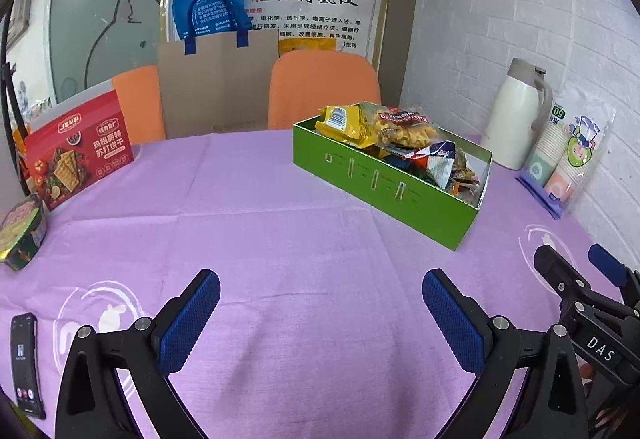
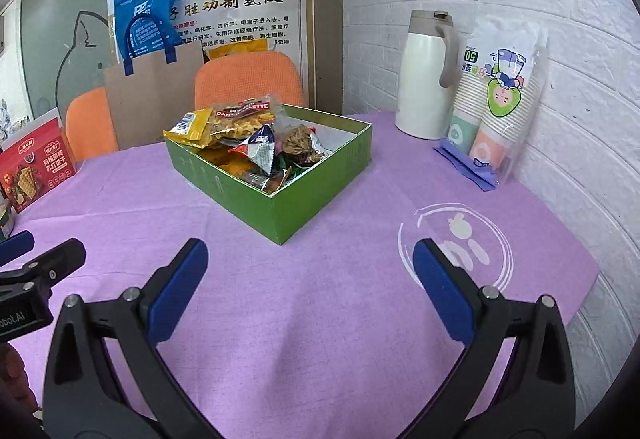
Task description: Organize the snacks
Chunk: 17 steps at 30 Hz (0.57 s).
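A green box [image 1: 384, 187] heaped with snack packets sits on the purple-clothed tabletop [image 1: 280, 239]; the topmost clear packet [image 2: 244, 119] reads "DANISH GALETTE", beside a yellow packet [image 1: 340, 123]. Left of the box stands a red cracker carton [image 1: 78, 151] printed in Chinese. Right of the box are a white thermos jug [image 2: 426, 79] and a sleeve of paper cups [image 2: 500, 99] marked "50". The left gripper [image 1: 320, 315] and right gripper [image 2: 310, 279] hover near the box, fingers spread wide, holding nothing.
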### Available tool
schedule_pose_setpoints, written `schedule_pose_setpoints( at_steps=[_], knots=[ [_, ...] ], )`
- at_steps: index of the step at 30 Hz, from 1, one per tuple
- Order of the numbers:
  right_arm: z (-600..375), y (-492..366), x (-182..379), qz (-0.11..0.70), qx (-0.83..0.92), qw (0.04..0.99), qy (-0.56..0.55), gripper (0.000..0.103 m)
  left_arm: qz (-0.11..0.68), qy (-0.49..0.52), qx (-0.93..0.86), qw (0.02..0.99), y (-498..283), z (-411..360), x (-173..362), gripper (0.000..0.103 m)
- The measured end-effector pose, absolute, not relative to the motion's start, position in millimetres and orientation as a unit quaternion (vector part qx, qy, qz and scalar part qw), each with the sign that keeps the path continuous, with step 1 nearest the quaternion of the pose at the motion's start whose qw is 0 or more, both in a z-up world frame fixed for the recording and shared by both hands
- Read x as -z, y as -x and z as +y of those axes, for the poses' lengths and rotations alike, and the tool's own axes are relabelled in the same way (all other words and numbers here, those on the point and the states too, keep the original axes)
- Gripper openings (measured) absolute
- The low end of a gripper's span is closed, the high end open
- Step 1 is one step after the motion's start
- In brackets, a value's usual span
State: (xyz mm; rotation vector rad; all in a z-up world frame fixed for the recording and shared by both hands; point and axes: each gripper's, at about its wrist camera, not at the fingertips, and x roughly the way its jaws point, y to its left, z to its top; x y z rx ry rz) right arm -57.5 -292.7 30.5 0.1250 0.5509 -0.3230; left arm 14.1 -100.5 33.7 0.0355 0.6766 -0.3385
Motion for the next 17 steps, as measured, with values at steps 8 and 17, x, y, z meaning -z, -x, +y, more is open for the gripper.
schedule_pose_setpoints(
  at_steps=[8,17],
  knots=[
    [-278.5,56.6,-29.7,0.276,0.152,0.948,-0.046,0.102,0.318,-0.007,0.153,0.936,-8.5,-88.3,-37.2,0.103],
    [-271.7,56.8,-29.7,0.277,0.148,0.949,-0.041,0.102,0.313,-0.002,0.143,0.939,-6.0,-82.3,-39.0,0.103]
  ],
)
